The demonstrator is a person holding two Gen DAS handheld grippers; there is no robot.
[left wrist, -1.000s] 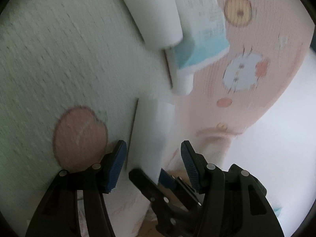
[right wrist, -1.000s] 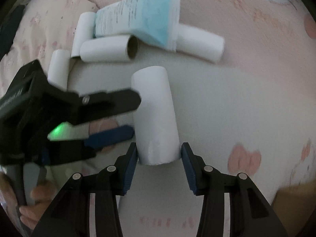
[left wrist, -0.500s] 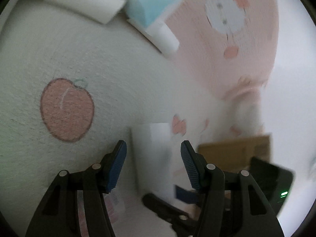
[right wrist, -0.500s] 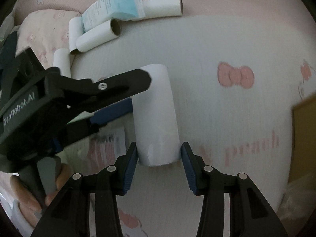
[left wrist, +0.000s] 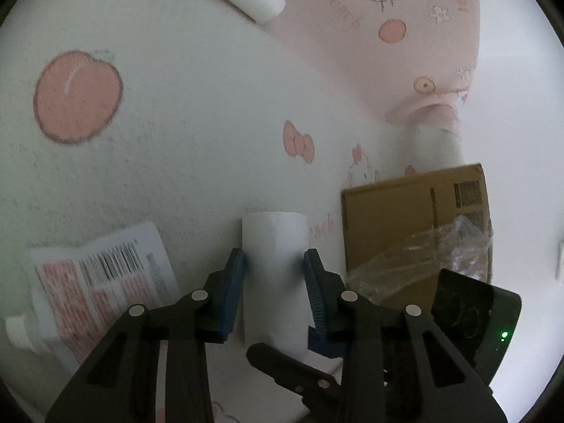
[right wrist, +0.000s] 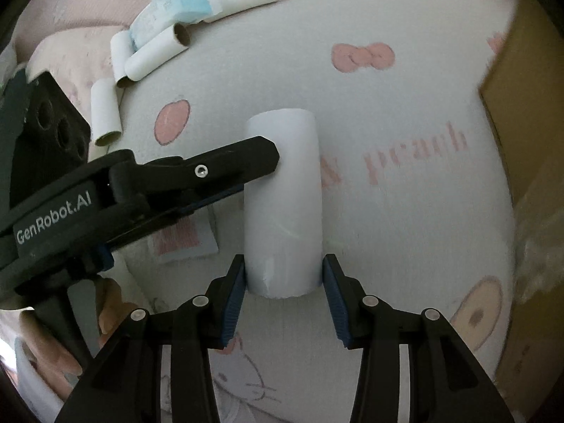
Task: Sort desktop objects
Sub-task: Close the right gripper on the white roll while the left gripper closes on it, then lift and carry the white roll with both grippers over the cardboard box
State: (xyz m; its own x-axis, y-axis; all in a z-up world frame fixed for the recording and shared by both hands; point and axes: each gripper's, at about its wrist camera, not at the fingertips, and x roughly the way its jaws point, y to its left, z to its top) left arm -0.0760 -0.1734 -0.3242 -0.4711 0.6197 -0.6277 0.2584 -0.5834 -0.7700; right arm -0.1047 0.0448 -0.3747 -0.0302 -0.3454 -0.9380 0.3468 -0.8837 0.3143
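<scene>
Both grippers hold the same white paper tube [right wrist: 283, 204], one at each end. The right gripper [right wrist: 283, 282] has the tube's near end between its blue pads, which press on both sides of it. The left gripper [left wrist: 274, 282] has just been closing, and its pads now sit against the sides of the tube [left wrist: 273, 246] at its other end; in the right wrist view its black finger reaches in from the left across the tube, beyond the right jaws. A hand [right wrist: 105, 303] shows left of the right jaws, on the left gripper's handle.

Under the tube lies a white cloth [left wrist: 176, 134] printed with peaches, bows and pink lettering. Just left of the left jaws lies a white tube with pink print and a barcode [left wrist: 95, 282], its cap to the lower left. Right of the left jaws stands a brown cardboard box [left wrist: 405, 218] with crumpled clear plastic [left wrist: 437, 246] at its near corner.

Farther off, beyond the right jaws and to their left, lies a short cardboard roll [right wrist: 104, 112]. Past it lie more white rolls [right wrist: 155, 53], touching one another, with a pale blue tube [right wrist: 176, 10] lying across them. Beyond the white cloth is a pink cloth [left wrist: 387, 17] with cartoon cats.
</scene>
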